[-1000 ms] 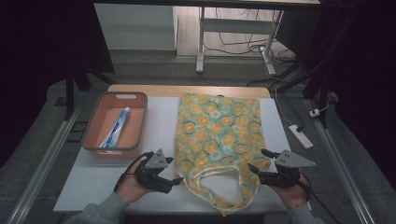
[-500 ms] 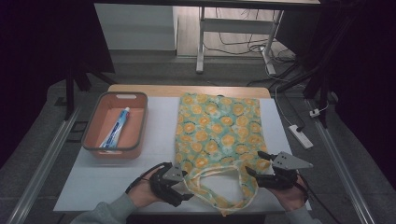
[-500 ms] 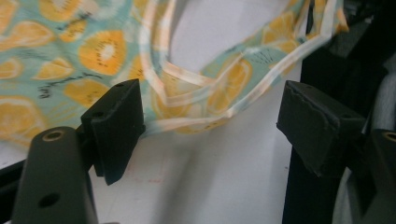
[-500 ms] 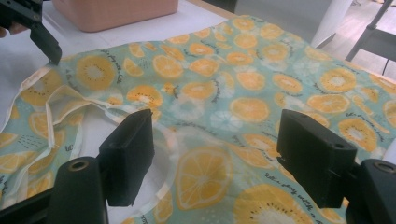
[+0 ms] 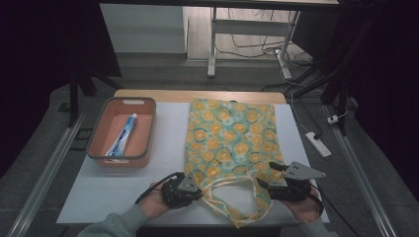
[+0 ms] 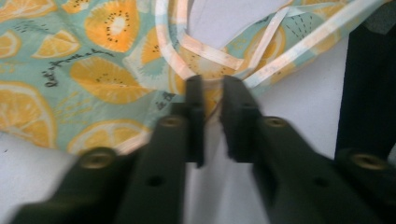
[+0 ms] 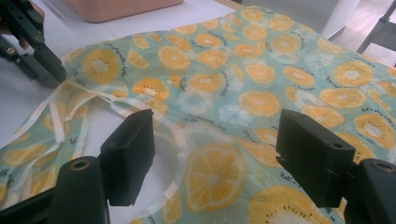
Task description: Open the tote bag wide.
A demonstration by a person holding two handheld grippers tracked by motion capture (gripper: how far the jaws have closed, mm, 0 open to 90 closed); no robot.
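Note:
A tote bag (image 5: 230, 138) printed with orange slices lies flat on the white table, its handles (image 5: 232, 185) looped toward the near edge. My left gripper (image 5: 197, 190) is at the bag's near left corner. Its jaws have just been closing and now pinch the bag's mouth edge (image 6: 210, 95) where a handle strap (image 6: 210, 51) begins. From the right gripper view, the left gripper (image 7: 46, 70) touches that same corner. My right gripper (image 5: 265, 174) hovers over the bag's near right corner, jaws wide open (image 7: 215, 126) above the fabric (image 7: 261, 70), with nothing between them.
An orange tray (image 5: 146, 133) at the left of the table holds a toothpaste tube (image 5: 121, 138). Bare white table (image 5: 168, 148) lies between the tray and the bag. A power strip (image 5: 317, 144) sits on the floor to the right.
My left hand has moved right and down to the bag's near left corner, and its jaws have gone from wide open to closed on the edge. The right gripper has stayed put.

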